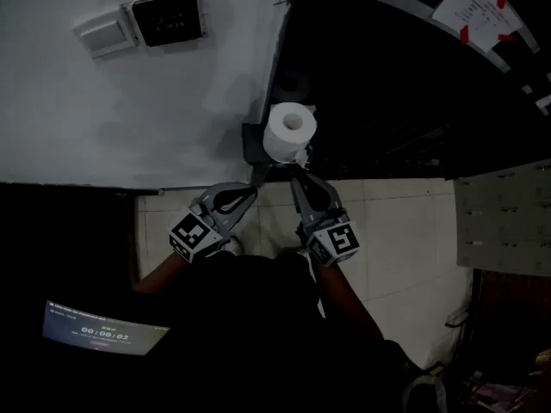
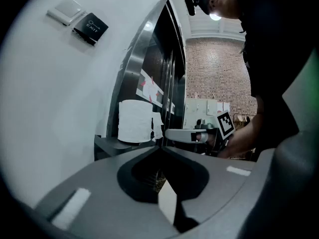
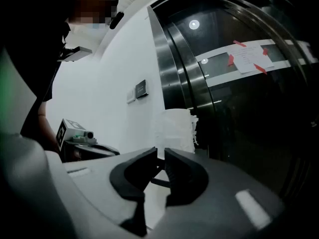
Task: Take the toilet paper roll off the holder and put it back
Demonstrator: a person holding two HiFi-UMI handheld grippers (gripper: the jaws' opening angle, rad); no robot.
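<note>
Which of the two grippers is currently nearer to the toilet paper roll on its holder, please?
Right. In the head view, the right gripper ends just under the toilet paper roll; the left gripper sits lower left, by the holder.

Dim, underexposed views, with the white wall brightest. A lamp's reflection glints on dark glass; fisheye edges curve and blacken.

The left gripper and right gripper are grey, with black-lined fingers. Each carries a cube of black-and-white square markers. The person wears a dark top.
</note>
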